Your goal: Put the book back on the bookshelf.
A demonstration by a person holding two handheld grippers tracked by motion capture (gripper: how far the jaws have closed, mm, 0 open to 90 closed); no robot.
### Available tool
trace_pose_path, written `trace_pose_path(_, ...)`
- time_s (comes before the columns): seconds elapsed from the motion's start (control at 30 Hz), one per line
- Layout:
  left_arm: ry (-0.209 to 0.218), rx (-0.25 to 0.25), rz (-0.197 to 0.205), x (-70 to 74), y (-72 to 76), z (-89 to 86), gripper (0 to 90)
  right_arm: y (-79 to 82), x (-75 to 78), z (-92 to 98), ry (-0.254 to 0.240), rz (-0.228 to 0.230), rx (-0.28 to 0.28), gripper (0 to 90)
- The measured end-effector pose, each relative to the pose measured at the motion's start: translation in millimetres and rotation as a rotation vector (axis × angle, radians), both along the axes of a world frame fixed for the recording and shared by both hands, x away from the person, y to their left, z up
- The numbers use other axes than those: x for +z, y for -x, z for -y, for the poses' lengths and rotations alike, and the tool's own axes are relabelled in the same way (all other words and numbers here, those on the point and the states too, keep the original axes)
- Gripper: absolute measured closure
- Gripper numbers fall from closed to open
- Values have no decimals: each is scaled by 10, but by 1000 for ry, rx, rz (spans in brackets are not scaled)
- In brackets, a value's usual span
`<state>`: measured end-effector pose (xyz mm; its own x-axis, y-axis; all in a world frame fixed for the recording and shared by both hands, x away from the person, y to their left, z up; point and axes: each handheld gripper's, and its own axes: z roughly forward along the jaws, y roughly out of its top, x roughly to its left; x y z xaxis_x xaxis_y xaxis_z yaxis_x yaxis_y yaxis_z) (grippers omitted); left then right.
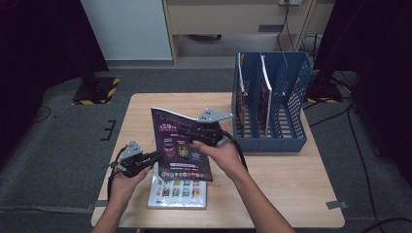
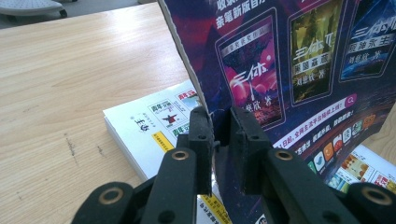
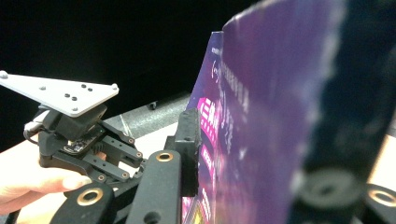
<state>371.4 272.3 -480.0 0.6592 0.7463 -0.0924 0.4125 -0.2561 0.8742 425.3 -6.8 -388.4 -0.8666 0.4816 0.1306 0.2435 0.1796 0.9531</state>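
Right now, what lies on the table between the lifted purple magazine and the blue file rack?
In the high view, bare wooden tabletop and the right gripper with its hand; nothing else stands between the purple magazine and the blue file rack.

two bare forearms reach in from the near edge, each hand gripping a black two-jaw tongs topped with a grey three-cornered plate. the left tongs lies low and points right, jaws nearly closed and pinching a thin edge. the right tongs sits higher and points left, jaws likewise clamped from both sides, the right hand wrapped behind it.
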Motion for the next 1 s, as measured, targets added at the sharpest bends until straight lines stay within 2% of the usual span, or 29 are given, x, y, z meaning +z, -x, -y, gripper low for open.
trace_pose_path(0.33, -9, -17, 27, 24, 20, 6, 794, -19, 14, 31, 1, -1, -13, 755)
trace_pose_path(0.5, -11, -24, 35, 30, 22, 11, 796, -46, 12, 47, 20, -14, -43, 828)
trace_pose_path(1.0, -7, -28, 44, 36, 28, 11, 796, -40, 11, 72, 5, -19, -46, 827)
